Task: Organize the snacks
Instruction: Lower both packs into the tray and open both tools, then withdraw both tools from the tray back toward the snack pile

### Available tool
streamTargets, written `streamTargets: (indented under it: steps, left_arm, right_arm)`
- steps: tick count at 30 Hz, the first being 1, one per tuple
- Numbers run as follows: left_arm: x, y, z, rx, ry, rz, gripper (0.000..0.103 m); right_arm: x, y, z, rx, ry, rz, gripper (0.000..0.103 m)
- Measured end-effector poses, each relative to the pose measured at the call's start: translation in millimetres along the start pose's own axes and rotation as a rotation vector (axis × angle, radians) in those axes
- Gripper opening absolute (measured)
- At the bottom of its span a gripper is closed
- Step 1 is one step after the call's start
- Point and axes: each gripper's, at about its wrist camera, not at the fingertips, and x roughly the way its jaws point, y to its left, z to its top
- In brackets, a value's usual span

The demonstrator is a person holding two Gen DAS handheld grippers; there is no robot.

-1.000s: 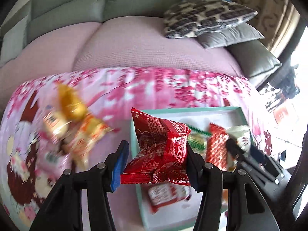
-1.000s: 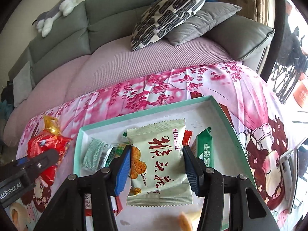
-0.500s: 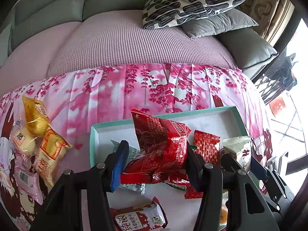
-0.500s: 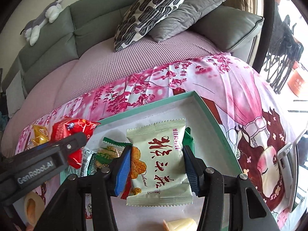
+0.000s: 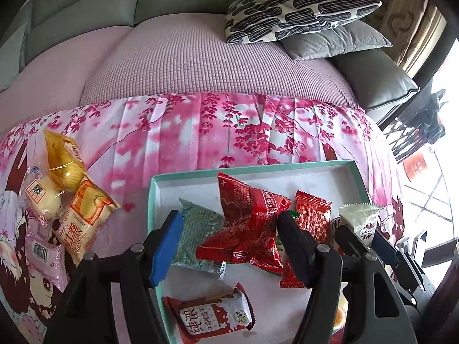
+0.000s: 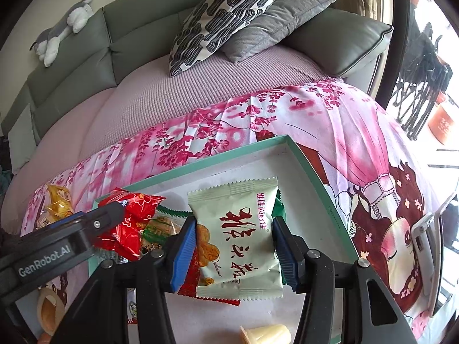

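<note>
Since a second ago the left gripper (image 5: 229,242) has carried its red foil snack packet (image 5: 248,229) from the pile side across to above the teal tray (image 5: 287,166), and its jaws have just been opening: the blue left pad stands clear of the packet, the right finger is still against its edge, and the packet sags between them onto the snacks in the tray, no longer clamped.

Behind the tray stretches a grey-green sofa (image 6: 71,54) with a mauve seat cover, and a pink blossom-print cloth (image 5: 200,132) spreads under the tray. Far beyond the tray, at the sofa's right end, a black-and-cream patterned cushion (image 6: 223,20) leans on a grey cushion (image 6: 275,20), and a grey-and-white plush toy (image 6: 61,37) lies on the sofa back.

Inside the tray, under the red packet, sits a green-patterned packet (image 5: 198,238), with a small red packet (image 5: 312,220) to its right and a red-and-white biscuit packet (image 5: 212,314) at the near edge. Left of the tray, on the cloth, waits a pile: a golden pouch (image 5: 63,160), an orange-and-white packet (image 5: 83,215) and a pink packet (image 5: 43,255).

Above the tray's right half the right gripper (image 6: 233,252) is clamped on a pale green snack packet (image 6: 238,240) printed with red characters, both pads pressing its sides. A small jelly cup (image 6: 266,333) lies at the tray's near edge.
</note>
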Motion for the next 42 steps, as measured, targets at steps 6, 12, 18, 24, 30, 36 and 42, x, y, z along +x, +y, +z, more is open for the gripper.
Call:
streamTargets:
  steps: [6,12,18,24,30,36,42]
  left_arm:
    - [-12,13,-4,-0.028,-0.003,0.004,0.079]
    - [-23,25,-9,-0.051,-0.024,0.032,0.088]
    - [-22,46,-16,-0.082,-0.030,0.127,0.093]
    - [-19,64,-26,-0.095,-0.006,0.190,0.093]
    - [-19,77,-33,-0.116,0.001,0.216,0.103]
    - [-21,90,-40,-0.150,0.012,0.219,0.103]
    - [-31,103,-47,-0.181,0.008,0.230,0.103]
  right_arm:
    - [-3,0,1,-0.005,-0.006,0.010,0.068]
    - [-6,6,0,-0.040,-0.007,-0.009,0.081]
    - [-7,5,-1,-0.043,0.002,-0.019,0.089]
    - [-7,6,-2,-0.053,0.006,-0.018,0.099]
    - [-9,8,-4,-0.060,0.008,-0.015,0.103]
    - [-11,15,-6,-0.080,0.008,-0.013,0.103]
    - [-14,28,-10,-0.109,0.022,-0.012,0.103]
